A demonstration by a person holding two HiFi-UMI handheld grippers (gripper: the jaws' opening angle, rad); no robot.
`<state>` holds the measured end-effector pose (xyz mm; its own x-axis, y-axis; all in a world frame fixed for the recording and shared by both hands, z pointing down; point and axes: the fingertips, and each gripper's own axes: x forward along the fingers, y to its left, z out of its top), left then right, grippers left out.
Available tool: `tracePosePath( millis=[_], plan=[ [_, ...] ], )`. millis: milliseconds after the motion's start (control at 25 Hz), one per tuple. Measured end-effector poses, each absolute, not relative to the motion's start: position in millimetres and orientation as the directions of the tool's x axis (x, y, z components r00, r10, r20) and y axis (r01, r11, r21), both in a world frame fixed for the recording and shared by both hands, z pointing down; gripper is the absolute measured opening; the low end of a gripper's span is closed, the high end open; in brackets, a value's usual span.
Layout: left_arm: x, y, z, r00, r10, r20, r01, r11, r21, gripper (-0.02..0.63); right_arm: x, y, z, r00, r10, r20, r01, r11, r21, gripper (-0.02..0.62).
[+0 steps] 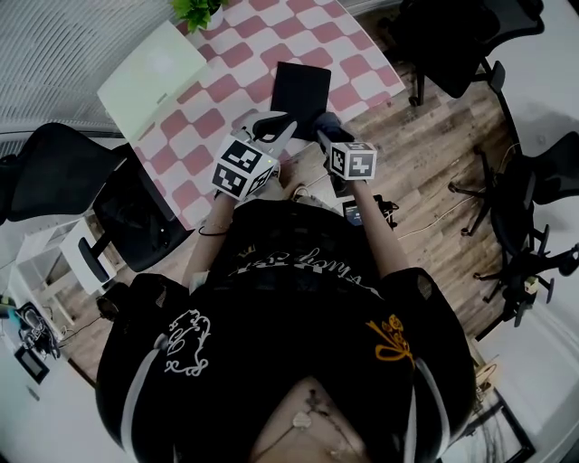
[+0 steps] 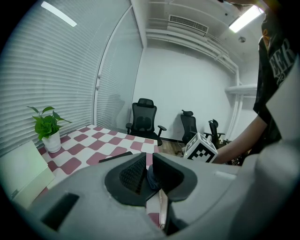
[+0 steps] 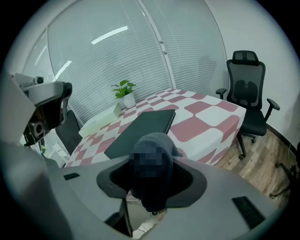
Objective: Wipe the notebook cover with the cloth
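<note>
Table point(image 1: 357, 68): covered in a pink-and-white check pattern.
Notebook point(image 1: 301, 89): black and closed, laid flat on the table near the edge on the person's side.
Left hand-held gripper point(image 2: 149, 164): positioned at the near left corner of the notebook. The jaws are seen with only a narrow gap between them. A dark bluish thing is seen in that gap, but whether it is clamped cannot be determined.
Right hand-held gripper point(image 3: 152, 171): positioned at the near right corner of the notebook, with the jaws closed upon the cloth.
Cloth point(image 3: 154, 145): dark blue and bunched, projecting forward from the right jaws over the near edge of the notebook. Contact with the cover cannot be confirmed.
Marker cube point(image 2: 201, 147): carried on the right hand-held gripper and observed from the left gripper view, just beside the left unit.
Potted plant point(image 1: 194, 11): placed at the far end of the table.
Pale flat box point(image 1: 152, 77): laid beside the plant, well apart from the notebook.
Office chair point(image 3: 247, 96): black, stood on the wooden floor beyond the table end.
</note>
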<state>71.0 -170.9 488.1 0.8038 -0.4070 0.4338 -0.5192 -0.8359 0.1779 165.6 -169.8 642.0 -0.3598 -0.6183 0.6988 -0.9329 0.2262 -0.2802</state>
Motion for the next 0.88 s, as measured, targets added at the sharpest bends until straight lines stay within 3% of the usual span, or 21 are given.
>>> tracePosePath(
  millis=[520, 880],
  plan=[
    [82.7, -141.1, 480.3, 0.789, -0.435, 0.434, -0.539, -0.830, 0.147, 0.040, 163.7, -152.3, 638.8, -0.376, -0.599, 0.707, -0.927, 0.257, -0.275, 0.169],
    [88.6, -98.3, 480.7, 0.764, -0.457, 0.455, -0.564, -0.816, 0.126, 0.040, 154.8, -105.6, 592.9, -0.464, -0.629, 0.624, -0.884, 0.285, -0.370, 0.167]
  ],
)
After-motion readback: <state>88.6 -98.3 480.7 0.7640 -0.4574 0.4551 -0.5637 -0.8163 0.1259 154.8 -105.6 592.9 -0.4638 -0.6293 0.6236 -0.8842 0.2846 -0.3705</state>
